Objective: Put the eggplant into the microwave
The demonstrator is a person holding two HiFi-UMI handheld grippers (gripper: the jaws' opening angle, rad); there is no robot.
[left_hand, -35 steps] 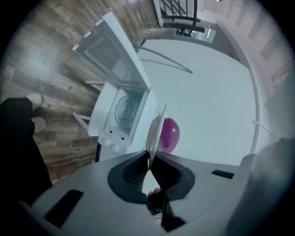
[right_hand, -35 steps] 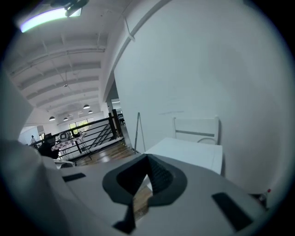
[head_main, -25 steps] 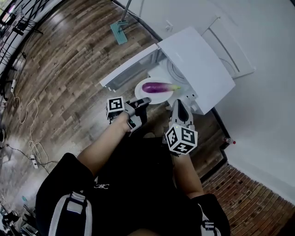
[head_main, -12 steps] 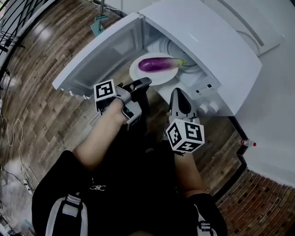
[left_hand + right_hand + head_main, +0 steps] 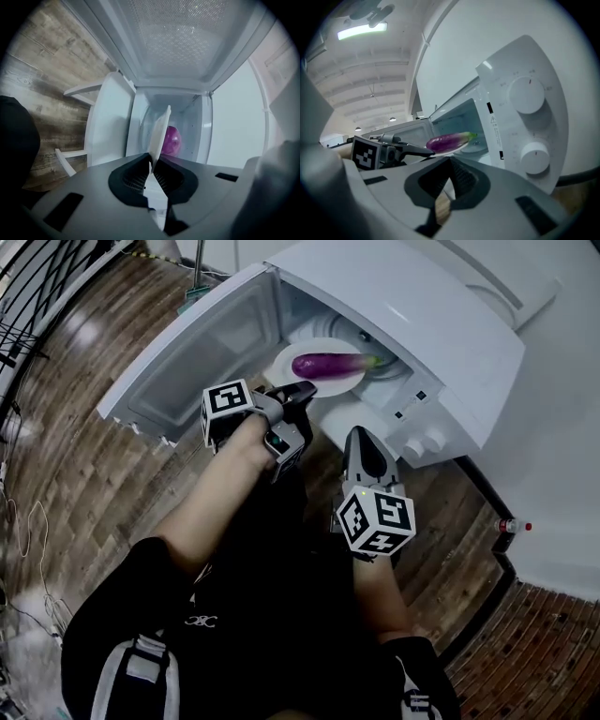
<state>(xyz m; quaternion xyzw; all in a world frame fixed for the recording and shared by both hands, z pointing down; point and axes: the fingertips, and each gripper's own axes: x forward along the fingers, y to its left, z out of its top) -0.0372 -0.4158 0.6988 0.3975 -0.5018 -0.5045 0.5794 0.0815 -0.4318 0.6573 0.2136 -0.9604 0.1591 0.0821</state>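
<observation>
The left gripper (image 5: 306,390) is clamping the near rim of a white plate (image 5: 285,367), its jaws pinching the rim edge-on. The eggplant (image 5: 333,363) is lying across the plate's middle, green stem pointing right, while the plate is poking over the front edge of the open microwave (image 5: 412,315). The right gripper (image 5: 360,435) is hanging closed and empty beside the control knobs (image 5: 412,448)

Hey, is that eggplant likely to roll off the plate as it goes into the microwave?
It probably could: the eggplant is rounded and glossy, lying loose on a smooth plate, so a tilt may roll it. The left gripper pinches only the plate's rim, so the far side might dip. It looks firm, not floppy.
</observation>
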